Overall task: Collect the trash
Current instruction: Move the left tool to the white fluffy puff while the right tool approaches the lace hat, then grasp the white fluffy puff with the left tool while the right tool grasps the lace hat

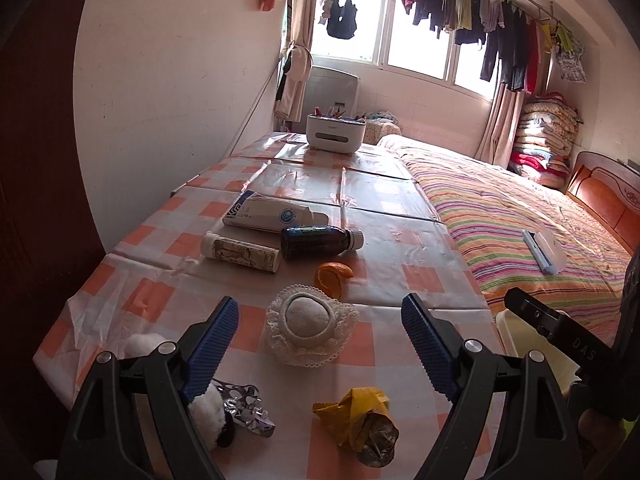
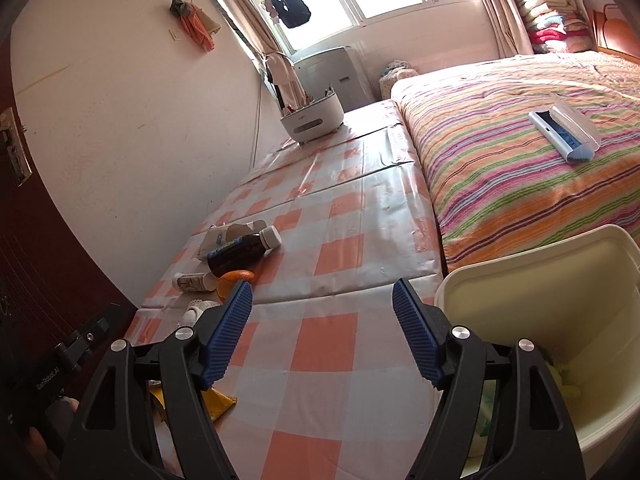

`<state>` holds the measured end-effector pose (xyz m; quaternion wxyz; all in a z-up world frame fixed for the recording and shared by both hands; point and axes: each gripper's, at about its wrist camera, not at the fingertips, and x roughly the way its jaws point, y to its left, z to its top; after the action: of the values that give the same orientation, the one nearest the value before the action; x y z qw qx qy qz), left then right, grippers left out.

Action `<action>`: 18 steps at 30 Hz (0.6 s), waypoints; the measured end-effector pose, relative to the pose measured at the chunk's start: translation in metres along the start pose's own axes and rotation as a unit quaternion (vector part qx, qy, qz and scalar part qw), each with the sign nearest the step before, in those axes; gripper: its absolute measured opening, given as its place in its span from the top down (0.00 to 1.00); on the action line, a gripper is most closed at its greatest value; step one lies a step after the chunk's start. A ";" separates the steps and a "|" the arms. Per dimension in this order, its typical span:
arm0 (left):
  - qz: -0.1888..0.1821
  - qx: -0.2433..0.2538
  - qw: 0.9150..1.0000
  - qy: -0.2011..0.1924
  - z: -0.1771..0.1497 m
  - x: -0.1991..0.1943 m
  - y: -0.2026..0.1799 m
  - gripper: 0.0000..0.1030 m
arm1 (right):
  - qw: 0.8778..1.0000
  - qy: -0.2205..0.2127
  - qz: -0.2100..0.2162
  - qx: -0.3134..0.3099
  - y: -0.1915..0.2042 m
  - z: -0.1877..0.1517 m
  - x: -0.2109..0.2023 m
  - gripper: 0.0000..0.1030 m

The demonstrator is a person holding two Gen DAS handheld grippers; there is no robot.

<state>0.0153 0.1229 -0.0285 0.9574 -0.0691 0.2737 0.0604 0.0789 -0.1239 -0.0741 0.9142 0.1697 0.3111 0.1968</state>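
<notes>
Yellow wrapper | between open left tongs | untouched

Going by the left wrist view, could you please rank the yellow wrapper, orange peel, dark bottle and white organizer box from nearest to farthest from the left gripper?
From the left gripper:
1. Yellow wrapper, just below the fingertips.
2. Orange peel, ahead, centre.
3. Dark bottle, lying behind the peel.
4. White organizer box, far end.

Strong daylight enters through the window at the far end and the glass is overexposed to white. The glossy worktop shows pale glare streaks. Both views curve strongly at the edges, with dark corners. Nearby objects look sharp; shadows are soft.
</notes>
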 end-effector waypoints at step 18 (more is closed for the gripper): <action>0.050 -0.087 0.993 0.058 -0.029 -0.008 0.096 0.21 | 0.972 0.184 0.108 -0.102 0.106 -0.021 0.104 0.27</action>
<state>-0.0212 0.2121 -0.0581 0.9262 -0.1414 0.3254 0.1275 0.1147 0.0198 -0.0962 0.8272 0.0688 0.4317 0.3531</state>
